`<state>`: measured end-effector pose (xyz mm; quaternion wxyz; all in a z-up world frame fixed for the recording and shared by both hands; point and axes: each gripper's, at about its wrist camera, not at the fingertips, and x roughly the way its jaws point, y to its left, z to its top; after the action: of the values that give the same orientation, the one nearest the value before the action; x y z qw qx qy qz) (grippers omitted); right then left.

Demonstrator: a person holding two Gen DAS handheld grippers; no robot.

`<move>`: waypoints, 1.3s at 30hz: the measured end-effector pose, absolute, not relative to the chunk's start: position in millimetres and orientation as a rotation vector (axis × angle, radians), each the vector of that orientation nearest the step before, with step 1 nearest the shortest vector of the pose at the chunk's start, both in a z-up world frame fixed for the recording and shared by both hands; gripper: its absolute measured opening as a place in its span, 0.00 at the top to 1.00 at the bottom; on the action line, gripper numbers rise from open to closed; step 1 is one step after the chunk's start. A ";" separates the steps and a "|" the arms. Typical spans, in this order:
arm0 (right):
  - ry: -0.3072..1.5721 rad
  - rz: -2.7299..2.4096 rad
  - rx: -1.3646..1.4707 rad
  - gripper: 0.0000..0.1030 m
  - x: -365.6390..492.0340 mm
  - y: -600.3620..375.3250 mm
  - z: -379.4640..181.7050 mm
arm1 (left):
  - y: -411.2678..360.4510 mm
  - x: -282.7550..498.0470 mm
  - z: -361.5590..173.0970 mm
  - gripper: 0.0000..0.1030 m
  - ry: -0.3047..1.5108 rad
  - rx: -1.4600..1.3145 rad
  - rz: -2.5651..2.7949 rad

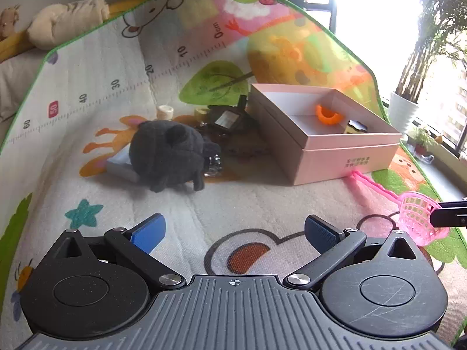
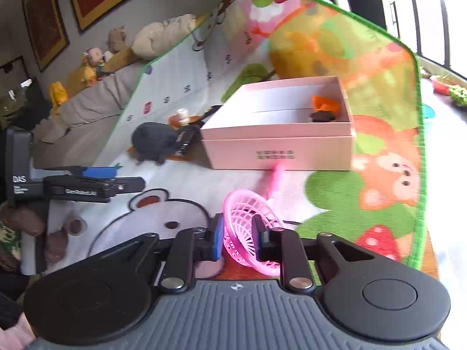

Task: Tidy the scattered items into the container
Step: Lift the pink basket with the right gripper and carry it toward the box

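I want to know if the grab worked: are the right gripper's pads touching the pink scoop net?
Touching. The right wrist view shows the right gripper with both pads against the pink scoop net, its basket wall between them.

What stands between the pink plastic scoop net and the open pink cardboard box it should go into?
Nothing visible does. The pink plastic scoop net sits between the right gripper pads, its handle pointing toward the pink cardboard box. Only bare play mat lies between them; the dark plush toy sits off to the box's left.

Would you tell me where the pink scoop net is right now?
The pink scoop net sits between the right gripper fingers, its handle reaching toward the pink box; the left wrist view shows it far right.
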<state>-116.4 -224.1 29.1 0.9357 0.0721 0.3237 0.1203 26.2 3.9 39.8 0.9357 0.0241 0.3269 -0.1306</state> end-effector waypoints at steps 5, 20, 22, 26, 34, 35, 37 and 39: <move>0.616 0.130 0.010 0.45 -121.6 -228.3 20.1 | -9.8 29.5 37.2 0.00 0.684 0.076 -0.274; 0.612 0.267 0.013 0.85 -103.3 -204.0 22.6 | -11.0 30.3 37.7 0.00 0.701 0.105 -0.247; 0.615 0.306 0.012 0.90 -98.9 -193.4 24.8 | -10.3 30.3 38.0 0.00 0.702 0.102 -0.245; 0.618 0.374 -0.025 0.90 -87.4 -165.4 28.9 | -10.7 29.7 37.1 0.00 0.708 0.103 -0.225; 0.632 0.585 -0.038 0.93 -85.2 -109.9 49.1 | 16.1 21.8 35.7 0.00 0.714 0.095 -0.125; 0.630 0.597 -0.023 0.93 -85.7 -107.9 53.6 | 20.5 20.6 36.2 0.00 0.713 0.085 -0.118; 0.646 0.639 0.047 0.93 -83.3 -112.9 60.1 | 28.3 18.4 37.7 0.00 0.711 0.072 -0.103; 0.676 0.658 0.129 0.93 -79.8 -123.3 61.7 | 31.5 16.7 38.4 0.00 0.708 0.065 -0.099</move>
<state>-79.8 -123.3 61.7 0.8888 0.0619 0.3254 0.3169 16.7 31.5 38.4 0.9363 0.0319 0.3465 -0.0484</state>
